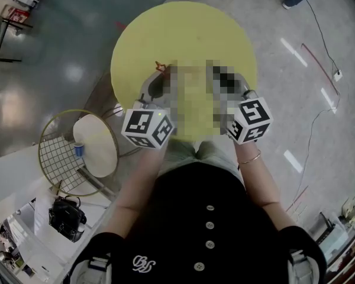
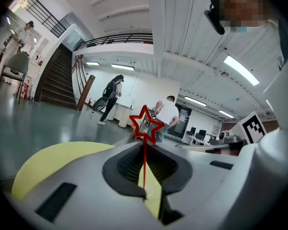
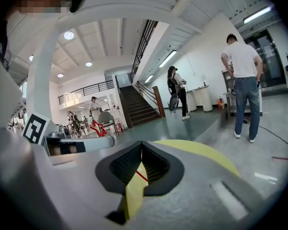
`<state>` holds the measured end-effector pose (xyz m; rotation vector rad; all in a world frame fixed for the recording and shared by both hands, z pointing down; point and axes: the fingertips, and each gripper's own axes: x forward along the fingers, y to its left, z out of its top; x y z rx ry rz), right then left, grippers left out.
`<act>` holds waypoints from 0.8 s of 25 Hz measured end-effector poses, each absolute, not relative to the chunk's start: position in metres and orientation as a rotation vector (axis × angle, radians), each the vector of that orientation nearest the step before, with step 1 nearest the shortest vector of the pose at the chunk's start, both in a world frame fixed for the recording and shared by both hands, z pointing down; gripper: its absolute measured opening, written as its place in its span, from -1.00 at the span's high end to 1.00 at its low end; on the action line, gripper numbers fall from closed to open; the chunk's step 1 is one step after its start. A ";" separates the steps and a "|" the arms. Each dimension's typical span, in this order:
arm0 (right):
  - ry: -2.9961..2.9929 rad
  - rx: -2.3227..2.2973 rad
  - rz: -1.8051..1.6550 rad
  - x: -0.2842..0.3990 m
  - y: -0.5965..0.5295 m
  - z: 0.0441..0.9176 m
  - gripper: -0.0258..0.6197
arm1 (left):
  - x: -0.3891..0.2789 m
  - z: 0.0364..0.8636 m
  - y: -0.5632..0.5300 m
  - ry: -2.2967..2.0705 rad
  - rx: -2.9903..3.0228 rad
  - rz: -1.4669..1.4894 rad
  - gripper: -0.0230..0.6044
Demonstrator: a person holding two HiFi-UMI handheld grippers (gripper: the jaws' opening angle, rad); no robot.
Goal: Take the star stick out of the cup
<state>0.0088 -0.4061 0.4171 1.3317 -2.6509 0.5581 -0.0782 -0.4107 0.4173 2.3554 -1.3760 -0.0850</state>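
- Head view: wide hall with a glossy grey floor (image 1: pixel 41 58). The gripper views add a staircase (image 2: pixel 57 80) and a few standing people.
- Round yellow table (image 1: pixel 183 28) lies under both grippers; its middle is masked.
- Right gripper (image 3: pixel 142 150): jaws drawn together, nothing clearly held.
- Left gripper (image 2: pixel 145 152): clenched on the star stick (image 2: pixel 145 136), star upright above the tips.
- No cup shows in any view — stick looks already out, so little seems left.

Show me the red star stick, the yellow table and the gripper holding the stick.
star stick (image 2: pixel 144 150): left gripper view, on its thin red shaft.
yellow table (image 1: pixel 183 34): head view, on the bare top towards the far edge.
left gripper (image 2: pixel 144 143): left gripper view, between its fingertips, shut on the stick.
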 end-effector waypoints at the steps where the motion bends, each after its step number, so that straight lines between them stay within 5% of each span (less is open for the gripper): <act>1: -2.654 1.342 0.553 0.010 -0.407 0.414 0.91 | -0.079 0.415 -0.410 -1.376 2.355 -0.090 0.85; 20: -2.738 1.409 0.467 -0.002 -0.408 0.374 0.91 | -0.109 0.369 -0.403 -1.369 2.419 -0.230 0.85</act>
